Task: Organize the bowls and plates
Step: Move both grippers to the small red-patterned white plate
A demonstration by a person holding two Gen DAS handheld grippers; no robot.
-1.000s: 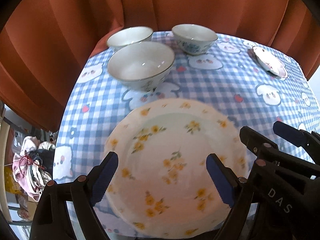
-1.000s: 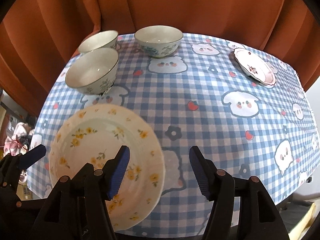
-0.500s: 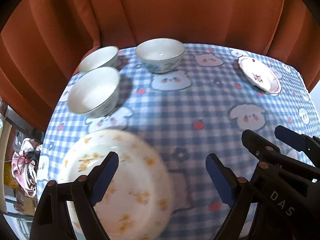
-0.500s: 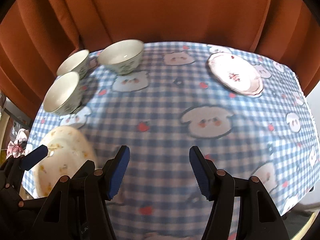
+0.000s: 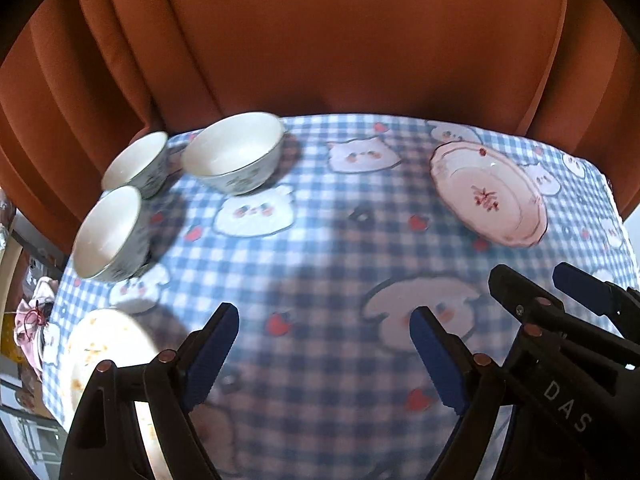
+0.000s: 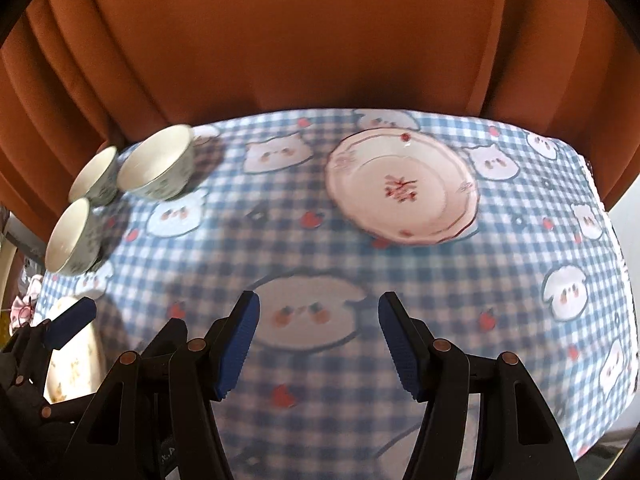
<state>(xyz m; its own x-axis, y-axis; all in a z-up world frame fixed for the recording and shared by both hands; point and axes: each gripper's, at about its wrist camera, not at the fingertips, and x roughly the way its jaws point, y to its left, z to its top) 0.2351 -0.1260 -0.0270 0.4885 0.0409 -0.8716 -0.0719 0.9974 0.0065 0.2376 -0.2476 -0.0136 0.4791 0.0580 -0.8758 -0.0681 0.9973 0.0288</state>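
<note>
A round table under a blue-and-white checked tablecloth (image 6: 420, 272) printed with cartoon animals, against a rust-orange curtain (image 6: 320, 40). I place everything from the pink plate (image 6: 402, 186), a scalloped dish with a red sprig at its centre.

Far to the left of the pink plate, near the table's edge on my side, lies the yellow-flowered plate (image 5: 100, 344), flat and partly hidden behind my left gripper's finger. Beyond it, still well left of the pink plate, three white bowls cluster close together — the nearest bowl (image 5: 108, 234), a small bowl (image 5: 138, 164) behind it at the curtain, and a larger bowl (image 5: 236, 154) closest to the pink plate. All stand upright and look empty.

My left gripper (image 5: 324, 354) hangs over bare cloth, fingers spread wide, holding nothing; the pink plate lies ahead and off to its right. My right gripper (image 6: 318, 342) is likewise spread and empty — and the pink plate sits almost straight ahead of it, just slightly right, nothing between us.

So my right hand is the nearer one and better lined up. The plate is round and lies flat, so I judge the near rim is the only purchase: I would come in low and take the edge between my fingers. Both views are slightly blurred.
</note>
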